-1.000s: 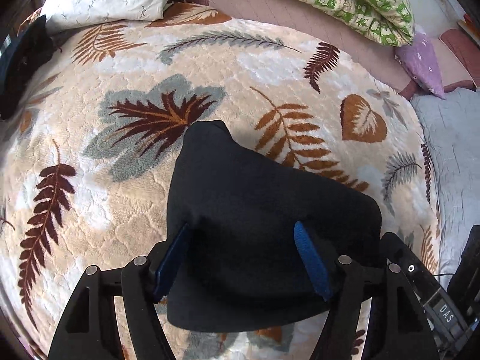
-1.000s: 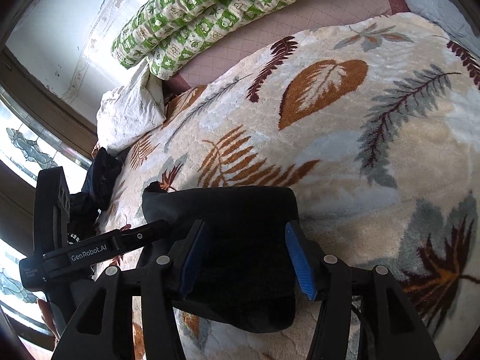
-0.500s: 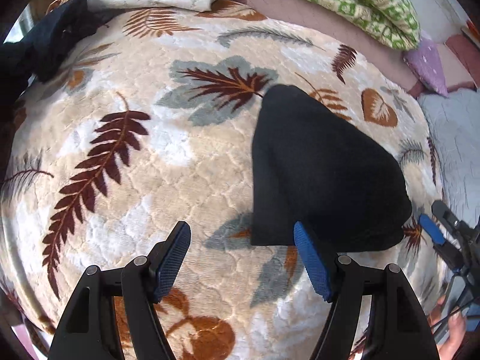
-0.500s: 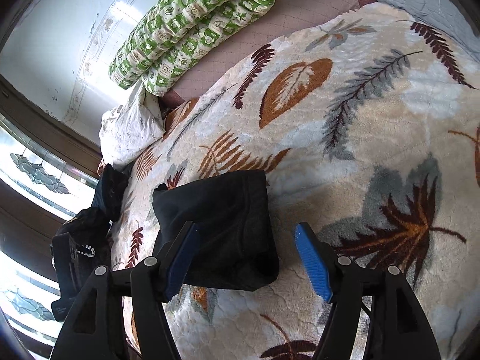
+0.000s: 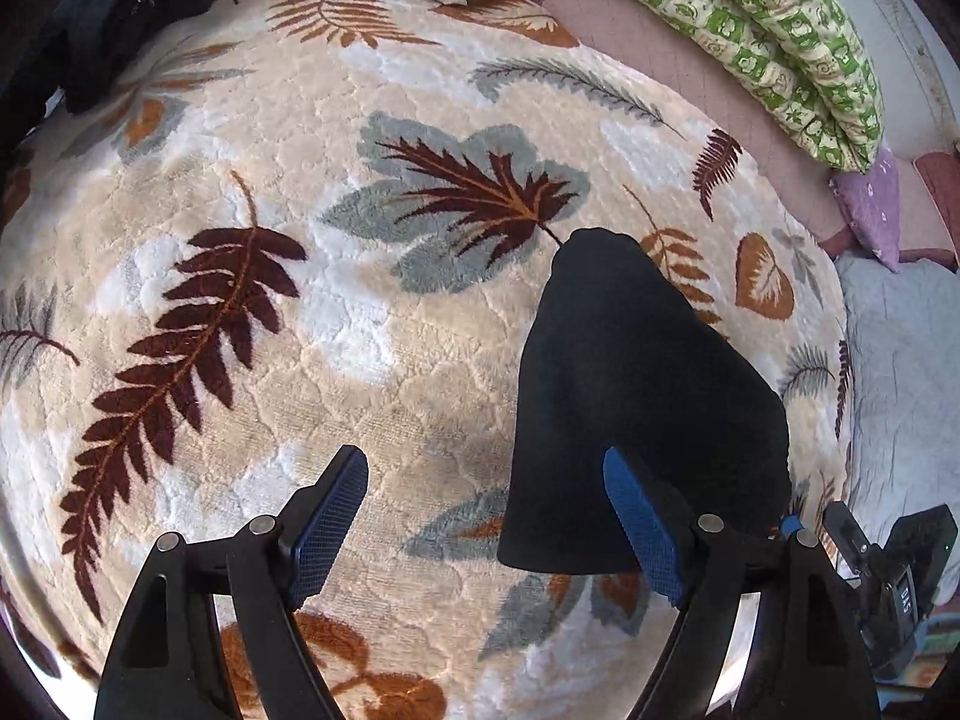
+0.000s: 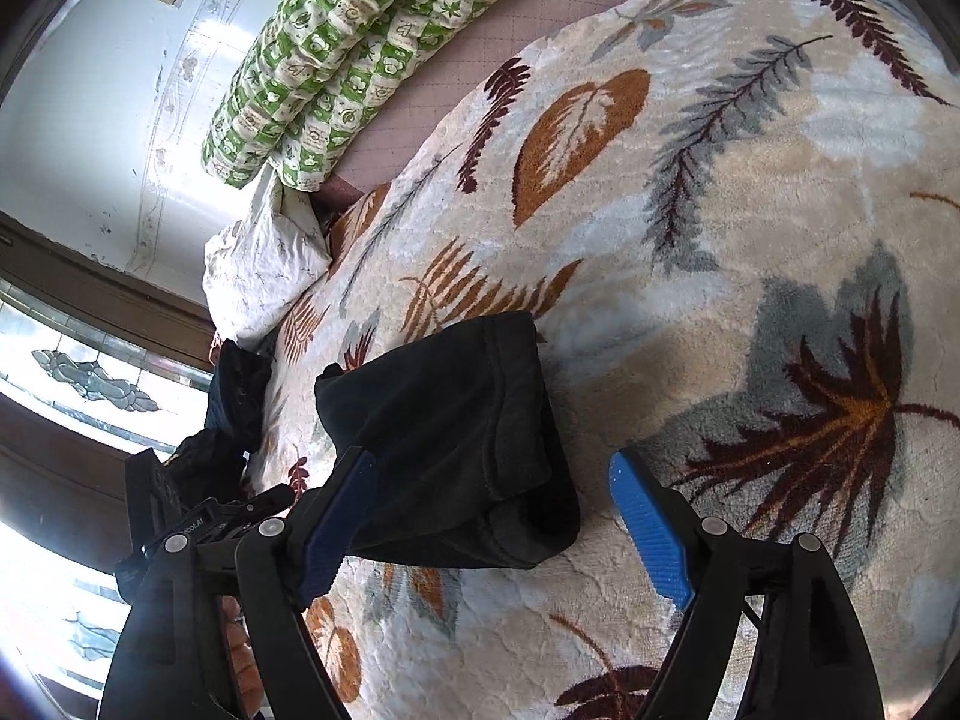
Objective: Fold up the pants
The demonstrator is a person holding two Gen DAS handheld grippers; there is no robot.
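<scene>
Above folded pants, both hand-held grippers angled downward (jaws opening, empty)

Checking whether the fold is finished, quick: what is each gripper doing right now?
Left gripper: jaws opening, nothing between them; folded pants lie beside it.
Right gripper: jaws opening, not gripping the pants.

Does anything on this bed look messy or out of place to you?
The folded black pants lie neatly on the leaf-print blanket. The one untidy spot is a heap of dark clothes bunched at the blanket's edge, beside the white pillow. Nothing looks spilled or damaged.
</scene>
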